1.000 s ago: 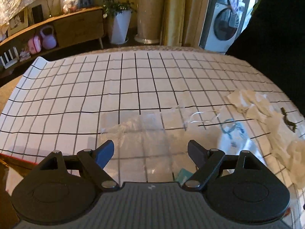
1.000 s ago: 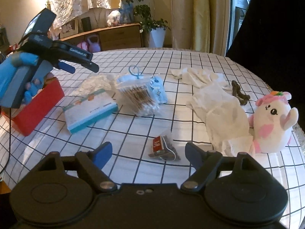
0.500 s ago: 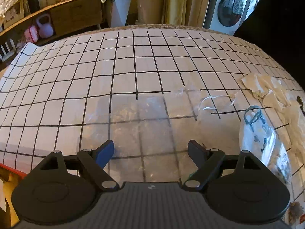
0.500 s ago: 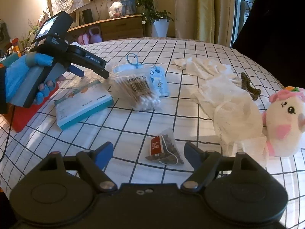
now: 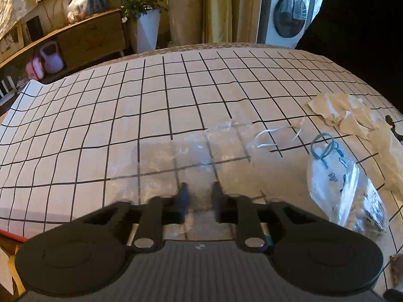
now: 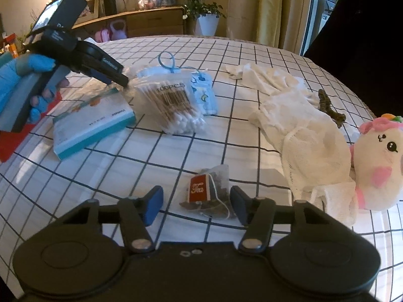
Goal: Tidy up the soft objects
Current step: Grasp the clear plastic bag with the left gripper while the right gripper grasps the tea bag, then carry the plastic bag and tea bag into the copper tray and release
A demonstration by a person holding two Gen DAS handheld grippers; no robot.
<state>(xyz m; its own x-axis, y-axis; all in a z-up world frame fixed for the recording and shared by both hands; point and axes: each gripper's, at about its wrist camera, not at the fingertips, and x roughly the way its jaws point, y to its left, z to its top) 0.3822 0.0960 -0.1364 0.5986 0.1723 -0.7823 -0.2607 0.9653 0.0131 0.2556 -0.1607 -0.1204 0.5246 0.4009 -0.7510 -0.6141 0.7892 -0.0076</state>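
My left gripper (image 5: 200, 195) is closing, its jaws nearly together on a fold of the clear plastic bag (image 5: 176, 161) that lies flat on the checked cloth. In the right wrist view the left gripper (image 6: 124, 83) is held by a blue-gloved hand, tips down on that bag. My right gripper (image 6: 196, 207) is closing too. A tea bag (image 6: 209, 193) with a red tag lies between its fingers; the right finger is almost at it, the left finger stands apart. A white plush toy (image 6: 380, 161) and a white mesh cloth (image 6: 302, 130) lie to the right.
A bag of cotton swabs (image 6: 171, 105) and a blue pouch (image 6: 205, 95) lie mid-table, with a teal-edged pack (image 6: 93, 123) to their left. A red bin (image 6: 15, 141) stands at the left edge. A dark hair tie (image 6: 327, 105) lies by the cloth. The checked tablecloth (image 5: 176, 88) stretches beyond.
The left jaws went from wide apart to nearly together on the clear bag. The right jaws narrowed around the tea bag. Both grippers sank toward the table.
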